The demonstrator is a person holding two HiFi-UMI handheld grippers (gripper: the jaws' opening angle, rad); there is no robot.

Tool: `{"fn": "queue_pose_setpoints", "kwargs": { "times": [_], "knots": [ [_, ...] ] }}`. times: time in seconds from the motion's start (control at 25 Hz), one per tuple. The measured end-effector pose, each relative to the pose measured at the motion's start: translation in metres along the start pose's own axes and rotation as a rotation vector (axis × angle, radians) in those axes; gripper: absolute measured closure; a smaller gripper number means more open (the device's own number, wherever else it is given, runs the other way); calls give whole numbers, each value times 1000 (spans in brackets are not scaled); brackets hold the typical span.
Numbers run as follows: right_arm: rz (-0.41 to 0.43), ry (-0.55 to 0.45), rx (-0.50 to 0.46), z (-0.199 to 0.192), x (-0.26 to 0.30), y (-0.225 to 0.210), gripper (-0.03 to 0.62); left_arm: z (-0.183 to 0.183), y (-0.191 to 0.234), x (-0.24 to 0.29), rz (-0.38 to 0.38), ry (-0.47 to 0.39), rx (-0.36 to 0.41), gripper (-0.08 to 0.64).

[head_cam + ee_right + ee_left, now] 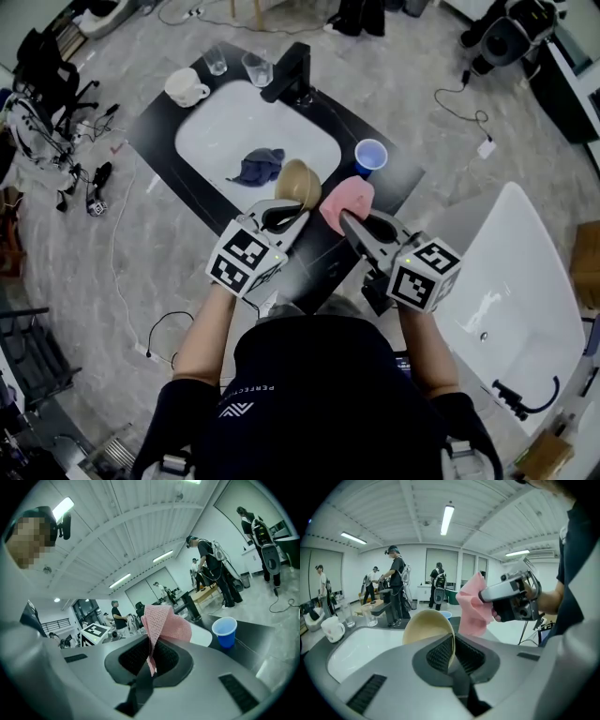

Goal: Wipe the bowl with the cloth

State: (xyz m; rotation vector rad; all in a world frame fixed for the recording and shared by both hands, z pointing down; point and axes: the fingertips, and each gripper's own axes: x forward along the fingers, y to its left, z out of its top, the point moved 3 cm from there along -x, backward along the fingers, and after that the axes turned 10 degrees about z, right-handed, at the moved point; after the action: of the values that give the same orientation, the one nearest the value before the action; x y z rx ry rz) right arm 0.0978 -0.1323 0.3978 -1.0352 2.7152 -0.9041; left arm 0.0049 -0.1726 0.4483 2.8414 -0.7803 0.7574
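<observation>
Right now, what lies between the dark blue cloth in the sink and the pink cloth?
The beige bowl, its rim in the left hand-held gripper; the head view shows it.

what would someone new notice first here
Two grippers meet at the near edge of the white sink: the left gripper pinches a tan bowl by its rim in its fingers, and the right gripper holds a pink cloth beside it. Behind them a blue cloth lies in the sink and a blue cup stands on the black counter.
</observation>
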Motion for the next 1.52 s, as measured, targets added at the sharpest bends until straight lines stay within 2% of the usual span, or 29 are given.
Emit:
{"fn": "queue_pose_setpoints", "kwargs": {
  "times": [0.16, 0.48, 0.76, 0.96, 1.52],
  "knots": [
    [47, -8, -52, 11, 6, 16, 549, 8, -1, -16, -34, -49, -60, 538],
    [147, -11, -148, 29, 17, 49, 549, 28, -8, -44, -172, -170, -197, 540],
    [138, 23, -233, 30, 22, 63, 549, 41, -14, -67, -324, -279, -272, 540],
    [103, 33, -300, 31, 19, 65, 549, 43, -23, -77, -402, -296, -238, 540],
    [118, 23, -336, 29, 5, 64, 550, 38, -50, -105, -614, -289, -83, 540]
  ]
}}
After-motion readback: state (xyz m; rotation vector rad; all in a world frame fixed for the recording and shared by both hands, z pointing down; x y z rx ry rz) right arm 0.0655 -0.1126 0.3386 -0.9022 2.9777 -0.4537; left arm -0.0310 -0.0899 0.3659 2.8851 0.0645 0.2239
